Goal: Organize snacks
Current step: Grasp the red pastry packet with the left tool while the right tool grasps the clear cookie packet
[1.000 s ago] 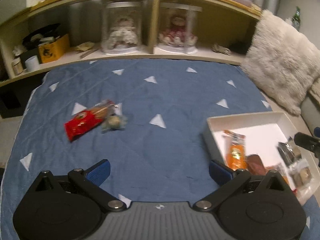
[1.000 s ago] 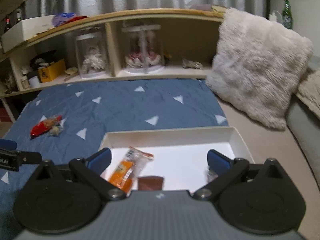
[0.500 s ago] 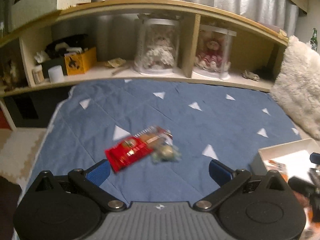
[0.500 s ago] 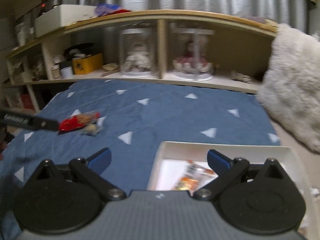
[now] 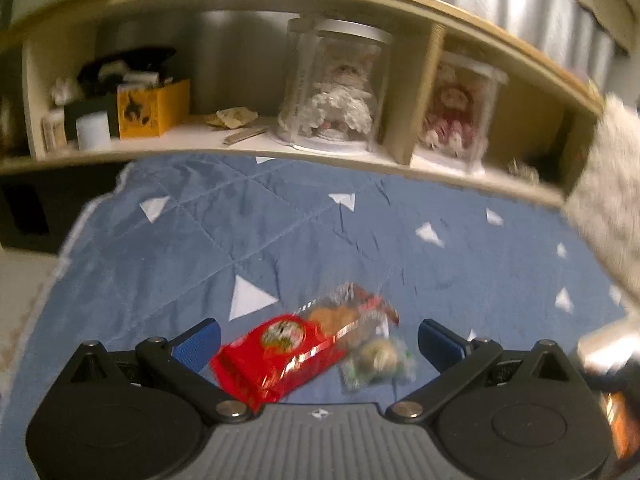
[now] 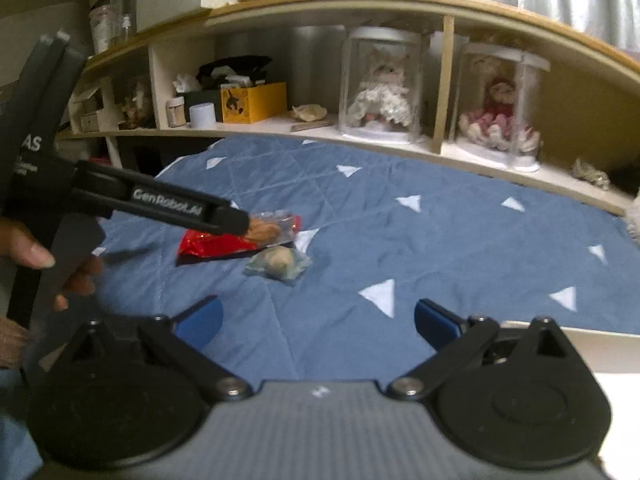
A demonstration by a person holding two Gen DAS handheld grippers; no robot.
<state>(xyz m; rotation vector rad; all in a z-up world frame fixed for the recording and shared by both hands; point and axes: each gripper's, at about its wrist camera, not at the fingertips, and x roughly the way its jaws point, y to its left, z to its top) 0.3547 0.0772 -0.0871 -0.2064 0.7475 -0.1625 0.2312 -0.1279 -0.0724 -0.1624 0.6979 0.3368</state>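
Left tool spread wide, blue pads on either side of a shiny red snack packet with a clear end, gripping nothing. Red packet flat on the blue quilted bedspread with white triangles, roughly midway between the pads. Small clear-wrapped round sweet touching the packet's right edge. From the right wrist view, left tool's black finger reaching over the packet, contact unclear; sweet just beside the packet. Right tool wide open, empty, hanging above the bedspread, well apart from the packet. White tray rim far right of the packet. Person's hand on the left tool's handle.
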